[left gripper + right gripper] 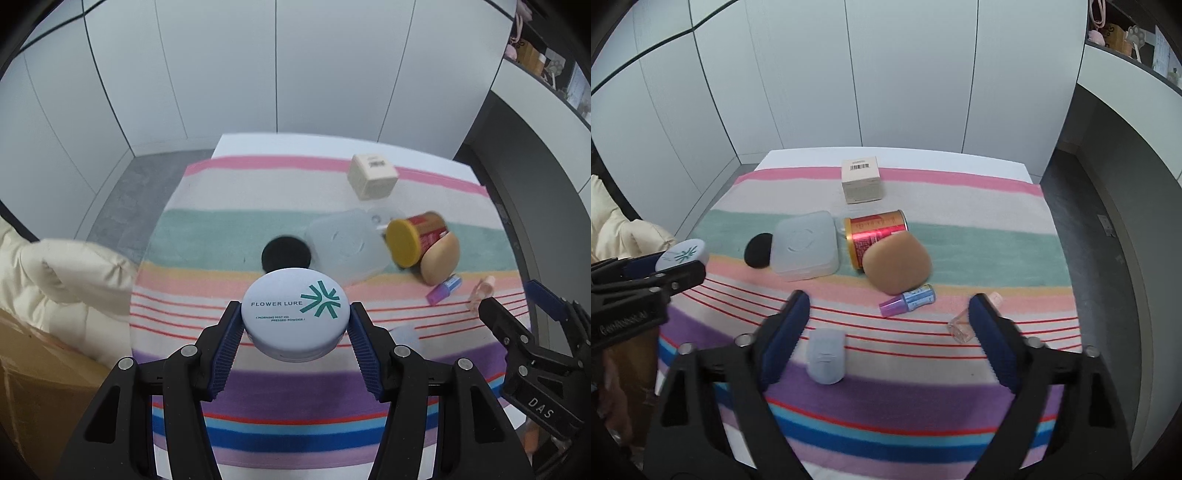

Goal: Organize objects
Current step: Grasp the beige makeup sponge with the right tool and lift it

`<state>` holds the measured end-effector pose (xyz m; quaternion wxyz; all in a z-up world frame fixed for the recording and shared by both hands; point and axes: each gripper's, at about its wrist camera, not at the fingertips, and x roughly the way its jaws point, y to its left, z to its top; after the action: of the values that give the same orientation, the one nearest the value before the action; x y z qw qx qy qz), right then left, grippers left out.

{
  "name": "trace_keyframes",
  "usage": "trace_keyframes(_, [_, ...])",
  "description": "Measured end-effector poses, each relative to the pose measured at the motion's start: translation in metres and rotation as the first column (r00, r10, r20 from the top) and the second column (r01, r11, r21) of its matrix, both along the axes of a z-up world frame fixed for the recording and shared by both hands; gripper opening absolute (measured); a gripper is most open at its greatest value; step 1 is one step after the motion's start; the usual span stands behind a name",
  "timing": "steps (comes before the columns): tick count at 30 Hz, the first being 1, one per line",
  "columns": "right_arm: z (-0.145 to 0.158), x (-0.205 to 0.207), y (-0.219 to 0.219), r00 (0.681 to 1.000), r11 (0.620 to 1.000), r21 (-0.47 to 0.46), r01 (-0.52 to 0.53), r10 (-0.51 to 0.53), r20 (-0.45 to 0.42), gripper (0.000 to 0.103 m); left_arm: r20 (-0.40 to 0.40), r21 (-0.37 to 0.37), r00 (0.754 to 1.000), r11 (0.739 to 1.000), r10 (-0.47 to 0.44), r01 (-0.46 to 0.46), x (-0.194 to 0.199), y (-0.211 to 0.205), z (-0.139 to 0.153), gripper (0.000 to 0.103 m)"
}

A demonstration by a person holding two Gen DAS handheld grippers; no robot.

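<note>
My left gripper [295, 307] is shut on a round pale-blue powder compact [295, 314] marked FLOWER LURE, held above the striped cloth [295, 398]. The right wrist view shows that compact [683, 254] at the left edge. My right gripper [888, 297] stands open over the cloth's front half with nothing between its fingers. Below it lie a pale-blue small case [827, 356], a purple-capped blue bottle [908, 300] and a clear pinkish bottle [960, 325]. Further back are a white square case [805, 245], a black puff [758, 249], a red can [875, 232] on its side and a tan sponge [897, 264].
A beige box [861, 181] stands near the cloth's far edge. A cream padded jacket [66, 280] and a cardboard box [37, 369] are off the table's left side. White wall panels close the back, and shelves [535, 55] run along the right.
</note>
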<state>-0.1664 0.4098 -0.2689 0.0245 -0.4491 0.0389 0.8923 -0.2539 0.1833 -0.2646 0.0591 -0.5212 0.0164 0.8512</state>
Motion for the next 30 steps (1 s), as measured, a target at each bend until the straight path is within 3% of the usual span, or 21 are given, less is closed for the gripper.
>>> trace_keyframes(6, [-0.046, -0.017, 0.004, 0.999, 0.999, 0.007, -0.036, 0.035, 0.041, 0.09, 0.065, -0.004, 0.998, 1.0, 0.016, -0.016, -0.01, -0.009, -0.036, 0.059])
trace_keyframes(16, [-0.09, -0.076, 0.009, 0.997, 0.997, 0.05, -0.063, 0.061, 0.052, 0.089, 0.107, -0.021, 0.994, 1.0, 0.01, -0.008, -0.032, -0.009, -0.07, 0.059])
trace_keyframes(18, [-0.095, -0.083, 0.009, 0.995, 0.996, 0.031, -0.079, 0.077, 0.058, 0.065, 0.109, -0.025, 0.994, 1.0, 0.008, -0.006, -0.034, -0.009, -0.073, 0.059])
trace_keyframes(26, [-0.083, -0.074, 0.013, 0.998, 0.998, 0.012, -0.057, 0.057, 0.038, 0.048, 0.104, -0.025, 0.995, 1.0, 0.003, -0.001, -0.033, -0.008, -0.07, 0.059])
trace_keyframes(30, [-0.064, -0.069, 0.014, 0.999, 0.999, -0.002, -0.032, 0.032, 0.027, 0.048, 0.087, -0.022, 0.996, 1.0, 0.001, 0.001, -0.029, -0.006, -0.057, 0.059])
